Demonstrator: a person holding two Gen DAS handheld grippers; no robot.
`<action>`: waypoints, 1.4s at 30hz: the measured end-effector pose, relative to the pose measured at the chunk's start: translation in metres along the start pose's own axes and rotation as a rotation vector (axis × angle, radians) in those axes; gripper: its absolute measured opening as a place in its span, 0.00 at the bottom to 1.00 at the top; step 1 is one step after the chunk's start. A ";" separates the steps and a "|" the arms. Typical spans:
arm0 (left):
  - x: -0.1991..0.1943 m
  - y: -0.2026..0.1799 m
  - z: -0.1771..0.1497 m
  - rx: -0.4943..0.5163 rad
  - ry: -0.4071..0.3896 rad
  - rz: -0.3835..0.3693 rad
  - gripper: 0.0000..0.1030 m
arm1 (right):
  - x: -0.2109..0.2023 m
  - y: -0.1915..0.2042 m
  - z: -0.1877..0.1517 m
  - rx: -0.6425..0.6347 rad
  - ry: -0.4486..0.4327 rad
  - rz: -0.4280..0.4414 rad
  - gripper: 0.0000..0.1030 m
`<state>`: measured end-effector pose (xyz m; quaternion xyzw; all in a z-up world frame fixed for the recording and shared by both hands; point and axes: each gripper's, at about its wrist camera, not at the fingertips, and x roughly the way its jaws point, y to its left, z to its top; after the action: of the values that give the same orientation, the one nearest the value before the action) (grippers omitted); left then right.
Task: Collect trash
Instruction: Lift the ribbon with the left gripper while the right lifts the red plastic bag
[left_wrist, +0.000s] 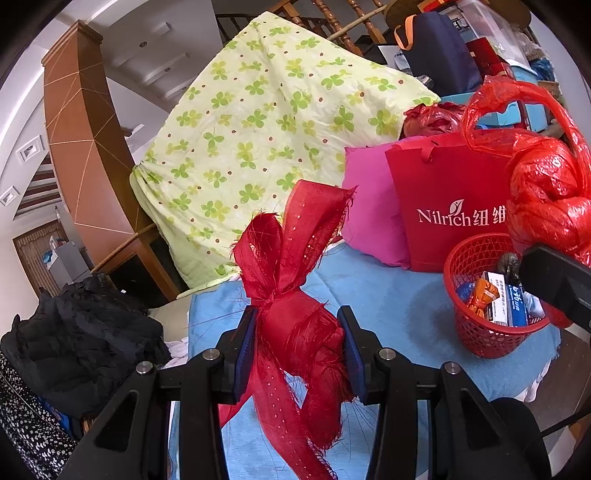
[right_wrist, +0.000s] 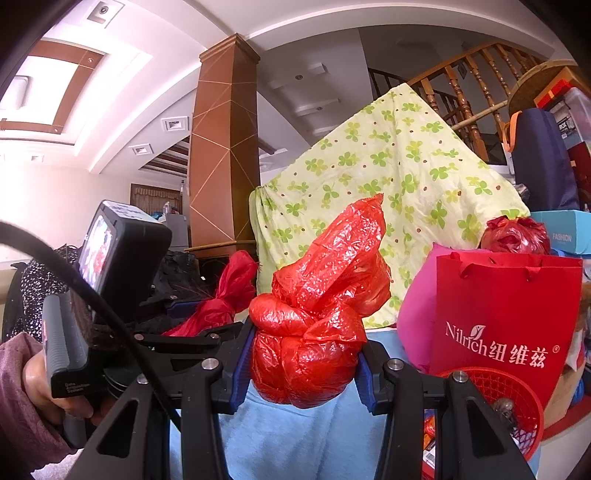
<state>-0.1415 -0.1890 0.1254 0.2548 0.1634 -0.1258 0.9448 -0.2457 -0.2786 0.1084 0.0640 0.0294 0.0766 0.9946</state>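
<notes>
My left gripper (left_wrist: 301, 347) is shut on a frayed red ribbon bow (left_wrist: 295, 280) and holds it above the blue cloth (left_wrist: 399, 302). My right gripper (right_wrist: 303, 365) is shut on a knotted red plastic bag (right_wrist: 317, 317); that bag also shows at the right of the left wrist view (left_wrist: 546, 184), above the basket. A small red mesh basket (left_wrist: 476, 332) stands on the blue cloth at the right and holds small boxes and wrappers (left_wrist: 498, 299). The basket's rim shows at the lower right of the right wrist view (right_wrist: 517, 398). The ribbon also shows left of the bag (right_wrist: 225, 295).
A red Nilrich paper bag (left_wrist: 450, 199) and a pink pillow (left_wrist: 365, 206) stand behind the basket. A green floral quilt (left_wrist: 266, 122) is piled behind. Black clothing (left_wrist: 81, 332) lies at the left. A brown pillar (right_wrist: 221, 155) and stair rail (right_wrist: 461, 85) are beyond.
</notes>
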 end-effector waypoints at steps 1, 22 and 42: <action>0.001 -0.001 0.000 0.000 0.002 -0.002 0.44 | 0.000 -0.001 -0.001 0.002 0.001 -0.001 0.48; 0.011 -0.015 0.000 0.019 0.026 -0.021 0.45 | 0.003 -0.013 -0.004 0.030 0.014 -0.017 0.48; 0.041 -0.034 -0.003 0.022 0.093 -0.107 0.45 | 0.012 -0.038 -0.020 0.073 0.049 -0.047 0.48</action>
<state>-0.1159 -0.2222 0.0925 0.2616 0.2191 -0.1661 0.9252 -0.2295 -0.3113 0.0829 0.0977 0.0578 0.0537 0.9921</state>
